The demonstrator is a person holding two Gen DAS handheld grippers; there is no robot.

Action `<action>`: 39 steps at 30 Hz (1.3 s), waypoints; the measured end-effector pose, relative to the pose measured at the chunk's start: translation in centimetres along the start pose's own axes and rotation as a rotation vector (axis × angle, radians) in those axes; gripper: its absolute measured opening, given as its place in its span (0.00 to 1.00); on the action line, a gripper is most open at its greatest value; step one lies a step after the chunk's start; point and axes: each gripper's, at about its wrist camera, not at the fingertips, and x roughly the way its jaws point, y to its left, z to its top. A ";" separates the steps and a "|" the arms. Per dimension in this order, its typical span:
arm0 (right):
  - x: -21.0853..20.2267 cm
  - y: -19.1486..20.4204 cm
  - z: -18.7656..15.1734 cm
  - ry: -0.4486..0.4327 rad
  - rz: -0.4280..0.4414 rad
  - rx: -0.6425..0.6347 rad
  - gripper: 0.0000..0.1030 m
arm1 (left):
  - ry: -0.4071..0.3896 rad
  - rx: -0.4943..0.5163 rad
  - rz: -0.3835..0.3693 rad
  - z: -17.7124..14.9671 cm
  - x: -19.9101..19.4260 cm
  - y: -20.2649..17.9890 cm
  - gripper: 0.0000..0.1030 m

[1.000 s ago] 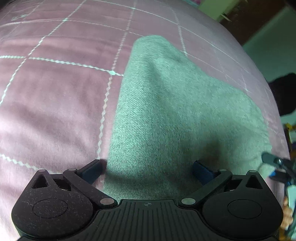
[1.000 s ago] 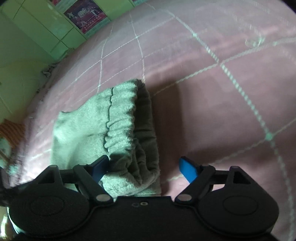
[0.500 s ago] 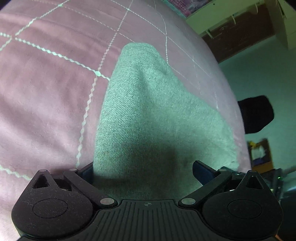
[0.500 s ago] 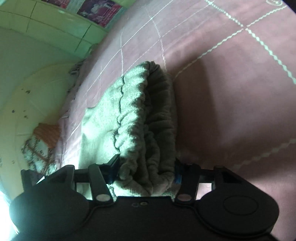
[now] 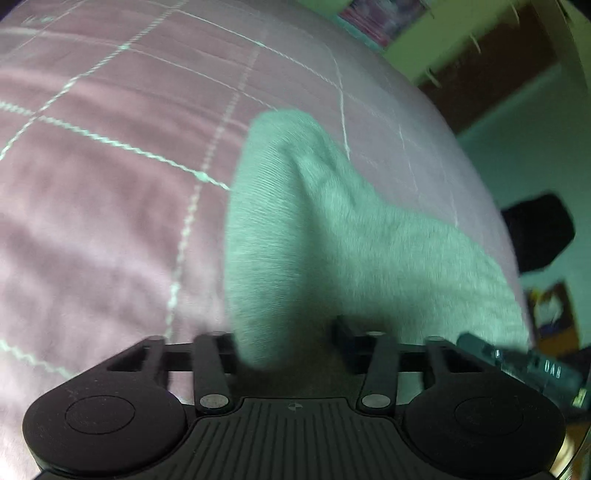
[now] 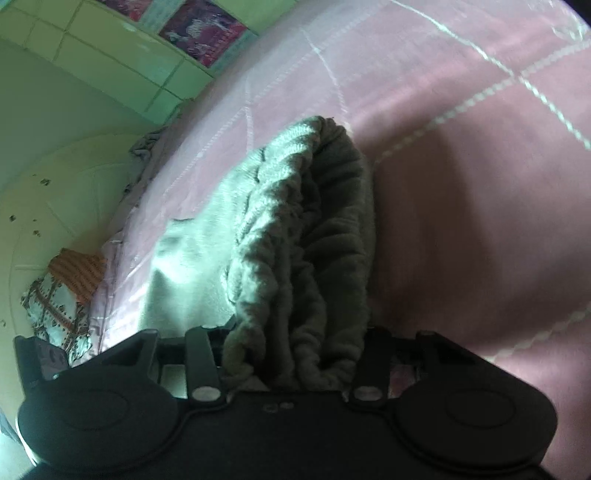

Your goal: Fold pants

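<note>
**Q:** Pants (image 5: 332, 251) in the left wrist view, where are they sitting?

**A:** They're lying on the pink quilted bedspread (image 5: 110, 221), grey-green fabric running from your tool up toward the far edge of the bed. Pic is motion-blurred. Your left gripper (image 5: 288, 347) is pinching a bunched fold of the cloth, jaws drawn in tight on both sides of it. The fabric is rising from the bed into the jaws, so that end is looking lifted. A dark chair back (image 5: 539, 232) is showing beyond the bed, right side.

**Q:** And the right wrist view?

**A:** You're gripping the elastic waistband (image 6: 306, 236) w/ your right gripper (image 6: 295, 354), jaws clamped on the gathered, ribbed layers. Waistband is standing up in a thick roll from the tool, the rest of the pants trailing off to the left over the bedspread. Green tiled wall (image 6: 110, 55) is curving behind, w/ a poster (image 6: 203, 33) on it. Patterned cloth (image 6: 55, 306) is lying low left, beside the bed.
</note>
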 end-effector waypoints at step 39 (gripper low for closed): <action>5.9 8.6 17.5 -0.120 0.158 -0.182 0.41 | -0.248 0.213 0.158 18.9 2.3 -6.1 0.27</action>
